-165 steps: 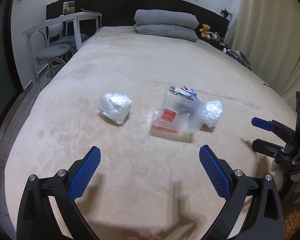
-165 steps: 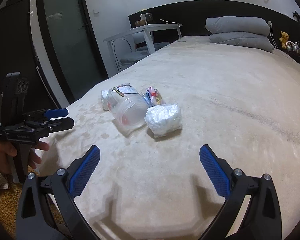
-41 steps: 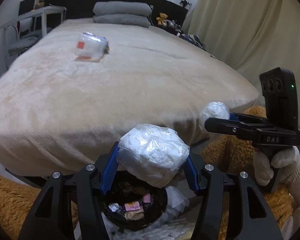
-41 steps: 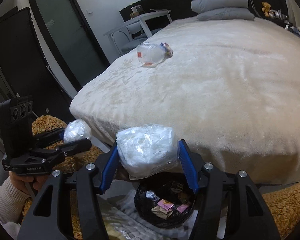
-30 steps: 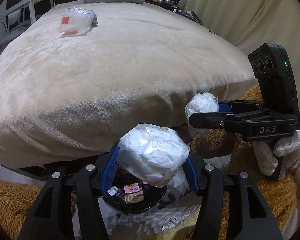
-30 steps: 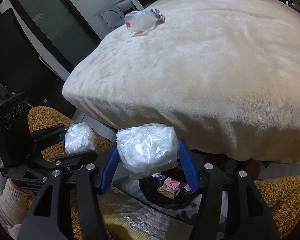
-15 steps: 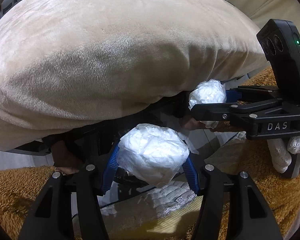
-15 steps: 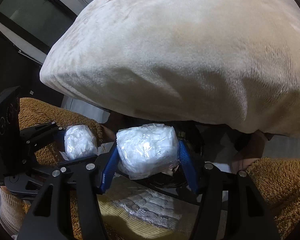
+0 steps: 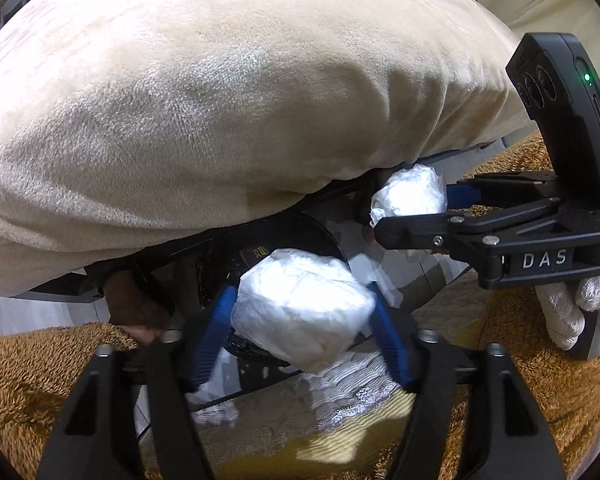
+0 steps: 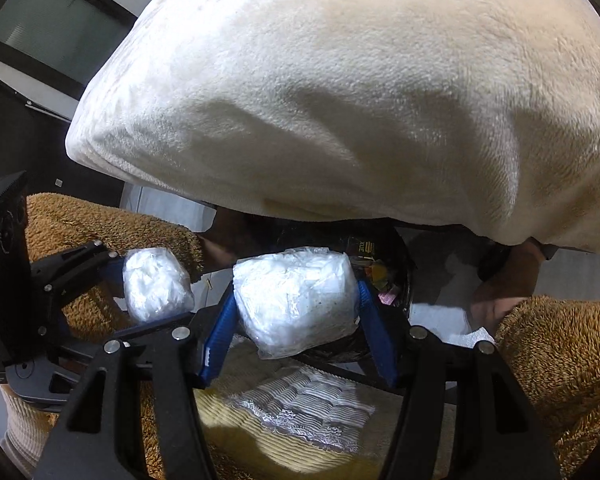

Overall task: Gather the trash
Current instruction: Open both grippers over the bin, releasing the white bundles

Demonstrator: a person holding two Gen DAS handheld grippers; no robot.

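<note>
My left gripper [image 9: 300,292] points steeply down over a black trash bin [image 9: 320,236]. A crumpled white plastic bag [image 9: 300,312] sits between its blue pads and still touches both. The jaws are opening and the pads look blurred. My right gripper [image 10: 296,288] is shut on a second white plastic bag [image 10: 296,304], right above the same bin [image 10: 396,280], which holds coloured wrappers. In the left wrist view the right gripper [image 9: 408,204] and its bag [image 9: 408,196] show at right. In the right wrist view the left gripper [image 10: 156,284] shows at left.
The bed's cream blanket [image 9: 220,100] overhangs close above the bin. Brown shaggy rug [image 9: 40,380] lies on both sides, with a yellow mat and lacy cloth [image 10: 300,404] in front. A brown bed foot [image 9: 132,304] stands beside the bin. A white-gloved hand [image 9: 568,312] holds the right gripper.
Both grippers have sunk and tipped downward from the bed's edge to just over the bin, each with its bag. The left pads now look blurred and slightly wider apart.
</note>
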